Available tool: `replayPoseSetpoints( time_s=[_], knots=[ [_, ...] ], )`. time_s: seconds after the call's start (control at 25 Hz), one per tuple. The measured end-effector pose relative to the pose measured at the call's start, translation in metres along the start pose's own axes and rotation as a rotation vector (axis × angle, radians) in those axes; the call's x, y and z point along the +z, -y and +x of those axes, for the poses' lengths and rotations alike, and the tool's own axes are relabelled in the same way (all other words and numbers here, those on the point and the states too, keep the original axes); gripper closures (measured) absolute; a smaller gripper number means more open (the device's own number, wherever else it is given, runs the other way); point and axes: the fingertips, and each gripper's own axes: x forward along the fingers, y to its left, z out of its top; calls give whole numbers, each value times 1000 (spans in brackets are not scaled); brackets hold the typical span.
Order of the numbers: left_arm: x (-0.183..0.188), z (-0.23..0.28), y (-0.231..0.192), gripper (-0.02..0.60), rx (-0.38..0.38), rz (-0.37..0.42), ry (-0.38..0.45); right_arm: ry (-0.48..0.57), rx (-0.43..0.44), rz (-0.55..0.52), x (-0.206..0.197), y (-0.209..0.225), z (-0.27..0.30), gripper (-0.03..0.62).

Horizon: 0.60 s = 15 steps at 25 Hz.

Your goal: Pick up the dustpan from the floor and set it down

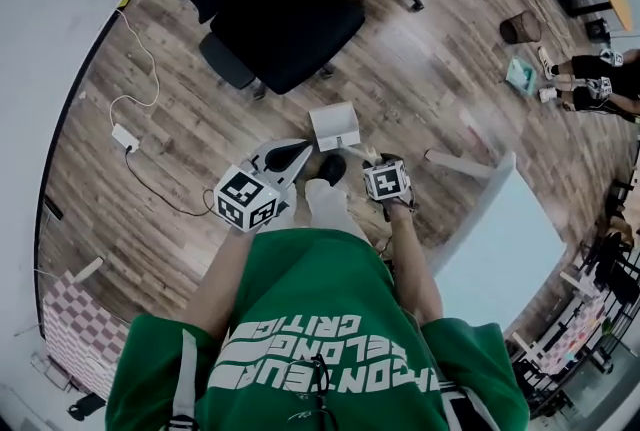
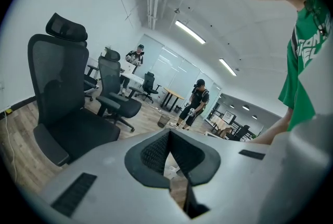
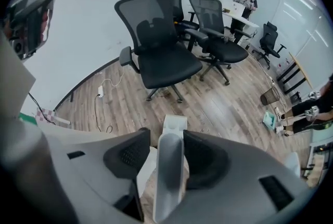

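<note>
Standing on the floor (image 1: 430, 89) on my side of the chair (image 1: 285, 24), the dustpan (image 1: 335, 126) sends its handle (image 3: 169, 166) up between the jaws of my right gripper (image 3: 165, 140). I point that gripper down so the handle runs through its gap. Its jaws are spread, with daylight beside the handle, so nothing is pinched. That suits a grip about to close or one just let go. My left gripper (image 2: 167, 134) is pressed together, empty, kept clear of the chair.

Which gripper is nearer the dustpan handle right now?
Right. The right gripper has the dustpan handle standing between its open jaws. The left gripper is off to the handle's left, clear of it, jaws together on nothing.
</note>
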Motion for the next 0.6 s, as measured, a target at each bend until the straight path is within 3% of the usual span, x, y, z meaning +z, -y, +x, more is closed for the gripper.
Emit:
replayPoseSetpoints(
  time_s=[0.36,0.48,0.6],
  knots=[
    [5,-7,-12,580,62,-24,27,-177,24,-33,-15,11,46,410],
    [5,-9,-15,580,87,-31,34,-152,125,13,-8,-1,53,410],
    [4,-12,-18,580,105,-37,43,-153,123,11,-4,1,55,411]
  ],
)
